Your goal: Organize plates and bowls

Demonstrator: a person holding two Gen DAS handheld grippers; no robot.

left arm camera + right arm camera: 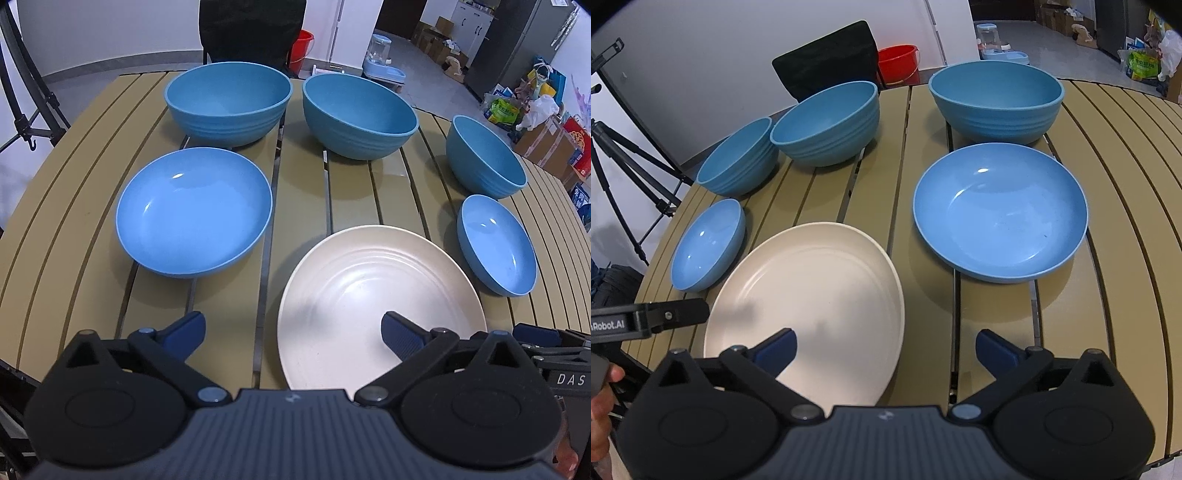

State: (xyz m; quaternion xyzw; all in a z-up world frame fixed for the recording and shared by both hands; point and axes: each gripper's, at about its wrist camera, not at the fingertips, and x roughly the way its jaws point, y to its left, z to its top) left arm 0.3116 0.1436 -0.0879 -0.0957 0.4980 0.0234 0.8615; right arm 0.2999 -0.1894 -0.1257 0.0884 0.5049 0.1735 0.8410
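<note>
In the left wrist view a cream plate (pixel 380 306) lies nearest, with a wide shallow blue bowl (pixel 194 210) to its left and a small shallow blue bowl (pixel 496 247) to its right. Behind stand two large deep blue bowls (pixel 229 99) (pixel 358 114) and a medium one (pixel 484 155). My left gripper (pixel 291 325) is open and empty, its right finger over the cream plate. In the right wrist view my right gripper (pixel 885 338) is open and empty, its left finger over the cream plate (pixel 812 295), with the wide shallow bowl (pixel 1001 210) to the right.
The dishes sit on a tan slatted table (pixel 85 206). A black chair back (pixel 827 59) and a red bucket (pixel 899 62) stand behind it, and a tripod (pixel 624 166) at the left. Boxes and bags (pixel 532 107) crowd the floor at the right. A hand (pixel 602 402) shows at the lower left.
</note>
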